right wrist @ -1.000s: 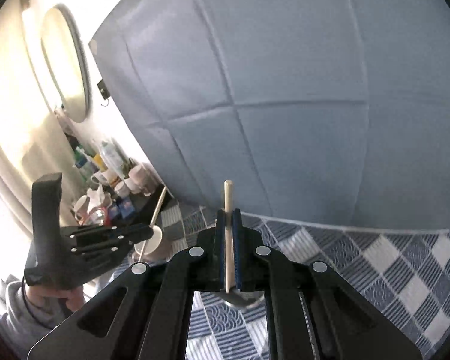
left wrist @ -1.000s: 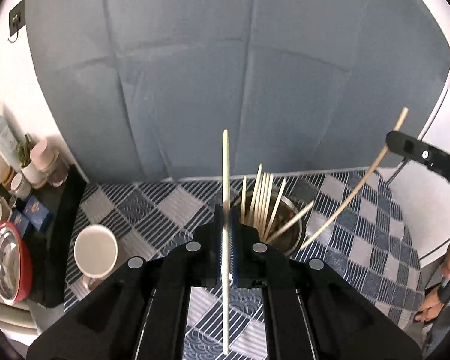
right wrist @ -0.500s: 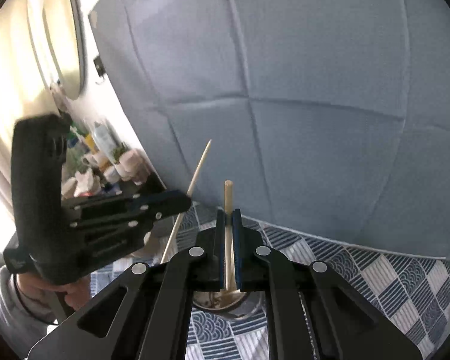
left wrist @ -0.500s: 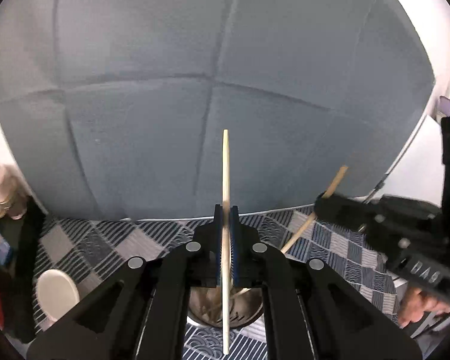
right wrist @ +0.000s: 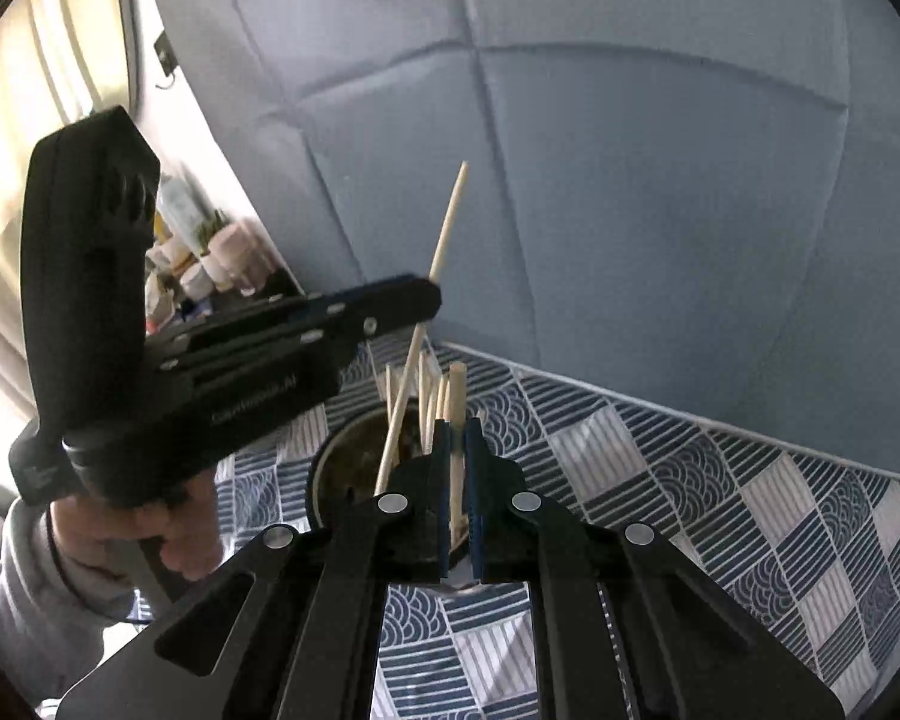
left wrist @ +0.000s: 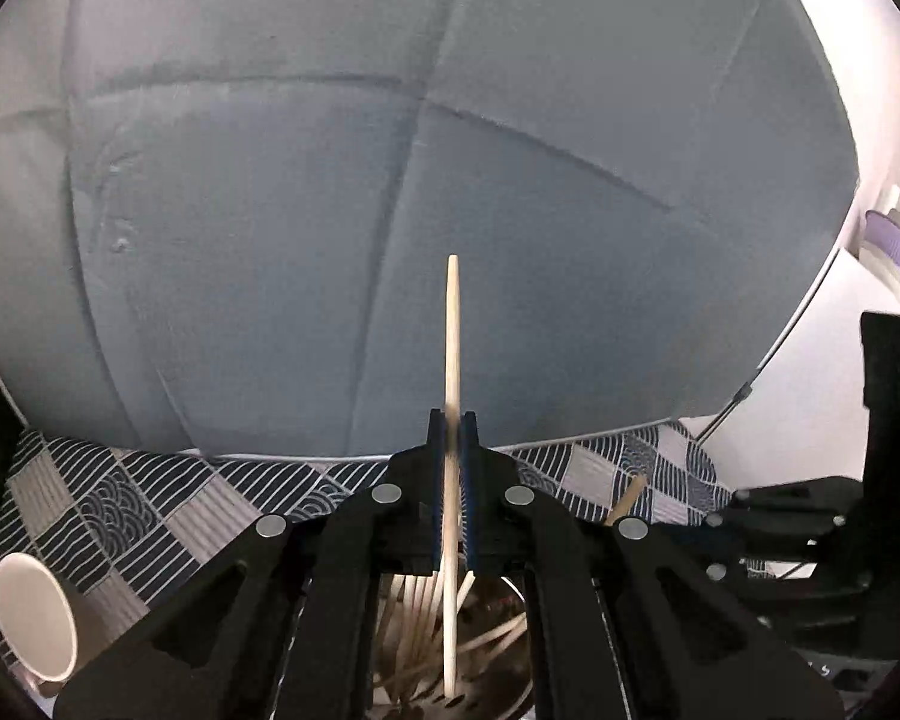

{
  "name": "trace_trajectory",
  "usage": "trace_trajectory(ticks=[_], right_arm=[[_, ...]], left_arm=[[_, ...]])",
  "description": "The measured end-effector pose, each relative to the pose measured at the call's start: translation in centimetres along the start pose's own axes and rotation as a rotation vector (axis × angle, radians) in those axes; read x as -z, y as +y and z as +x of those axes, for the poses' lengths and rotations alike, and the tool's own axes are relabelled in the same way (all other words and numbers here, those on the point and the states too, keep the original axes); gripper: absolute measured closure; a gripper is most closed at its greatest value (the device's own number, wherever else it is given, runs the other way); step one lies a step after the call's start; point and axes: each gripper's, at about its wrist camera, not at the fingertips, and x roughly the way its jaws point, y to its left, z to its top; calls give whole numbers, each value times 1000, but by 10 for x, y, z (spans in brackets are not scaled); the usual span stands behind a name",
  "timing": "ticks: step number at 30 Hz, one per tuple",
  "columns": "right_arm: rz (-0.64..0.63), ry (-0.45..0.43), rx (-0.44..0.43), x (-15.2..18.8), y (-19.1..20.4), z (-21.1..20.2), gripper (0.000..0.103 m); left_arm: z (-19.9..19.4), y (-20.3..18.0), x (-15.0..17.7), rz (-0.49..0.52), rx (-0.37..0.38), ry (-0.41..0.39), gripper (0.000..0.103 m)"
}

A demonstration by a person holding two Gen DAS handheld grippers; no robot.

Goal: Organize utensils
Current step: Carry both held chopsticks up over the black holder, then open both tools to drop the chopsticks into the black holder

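Observation:
My left gripper (left wrist: 452, 420) is shut on a pale wooden chopstick (left wrist: 452, 360) held upright, its lower end down inside a round metal holder (left wrist: 510, 684) that has several chopsticks in it. My right gripper (right wrist: 457, 432) is shut on another chopstick (right wrist: 456, 402), its lower end also over the metal holder (right wrist: 342, 468). In the right wrist view the left gripper (right wrist: 426, 300) sits to the left with its chopstick (right wrist: 444, 240) slanting into the holder. In the left wrist view the right gripper's body (left wrist: 810, 534) is at the right.
A white mug (left wrist: 33, 624) lies at the left on the blue and grey patterned tablecloth (left wrist: 150, 510). A grey padded wall (left wrist: 390, 180) stands behind the table. Bottles and jars (right wrist: 210, 258) crowd a shelf at the far left.
Both grippers have come down and closer together over the metal holder. The lower ends of both chopsticks now reach into or just over it.

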Motion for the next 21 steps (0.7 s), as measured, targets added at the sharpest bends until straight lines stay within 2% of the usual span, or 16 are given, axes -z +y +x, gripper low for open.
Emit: trace_trajectory(ticks=[6,8,11,12,13,14,15,16,17,18,19,21], right_arm=[[11,44,0,8,-4,13,98],[12,40,4,9,-4,14,95],[7,27,13,8,-3,13,94],[7,20,19,7,-3,11,94],[9,10,21,7,-3,10,94],[12,2,19,6,-3,7,89],[15,-6,22,6,-3,5,83],[17,-20,33,6,-3,2,69],[17,-40,46,6,-2,-2,60],[18,-54,54,5,-1,-6,57],[24,-71,56,6,0,-9,51],[39,-88,64,9,0,-13,44]], left_arm=[[2,6,14,-27,16,-3,98],[-1,8,19,-41,23,-10,98],[-3,10,23,-18,-28,3,97],[-5,11,23,-20,-40,4,94],[-9,14,23,-27,-47,-1,86],[-12,16,24,-34,-51,-6,72],[-17,20,24,-49,-64,-18,65],[-22,22,24,-62,-77,-31,60],[-27,26,24,-78,-90,-43,58],[-32,28,26,-94,-104,-45,55],[-35,30,27,-107,-113,-45,48],[-42,32,31,-122,-117,-53,42]])
